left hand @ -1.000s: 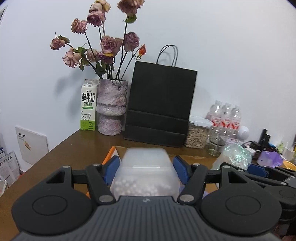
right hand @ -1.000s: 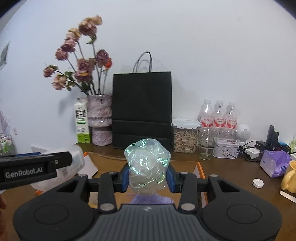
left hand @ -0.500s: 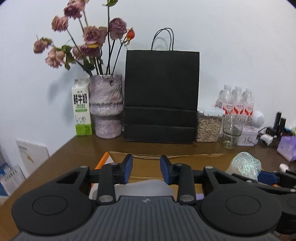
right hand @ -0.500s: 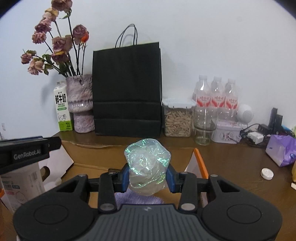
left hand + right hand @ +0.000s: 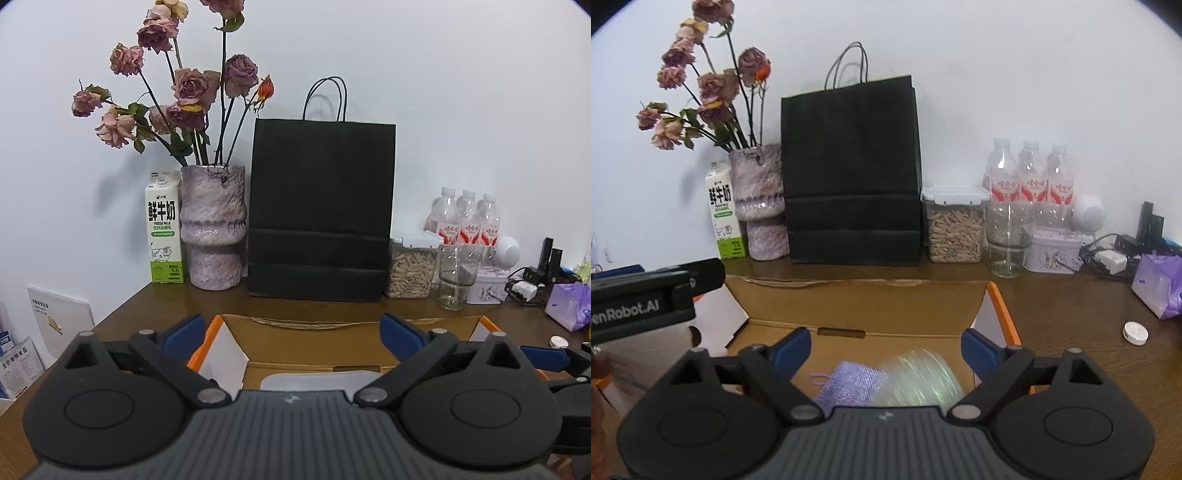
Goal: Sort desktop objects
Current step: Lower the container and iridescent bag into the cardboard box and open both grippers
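My left gripper (image 5: 291,334) has its blue fingers spread wide and opening, with nothing pressed between them. Below them, a translucent plastic container (image 5: 319,380) lies in the open cardboard box (image 5: 317,325). My right gripper (image 5: 884,345) is likewise wide and opening, its pads clear of everything. Under it, blurred, an iridescent cellophane bundle (image 5: 923,373) sits in the same box, just beside a lilac knitted pouch (image 5: 849,384), towards the box's right wall. Along the tabletop's (image 5: 1071,332) far edge, against the wall, I see a milk carton (image 5: 164,232), a vase of dried roses (image 5: 214,225), a black paper bag (image 5: 321,210), a seed jar (image 5: 412,267), a glass (image 5: 456,277) and three water bottles (image 5: 467,218). A small white cap (image 5: 1136,333) lies near the right edge.
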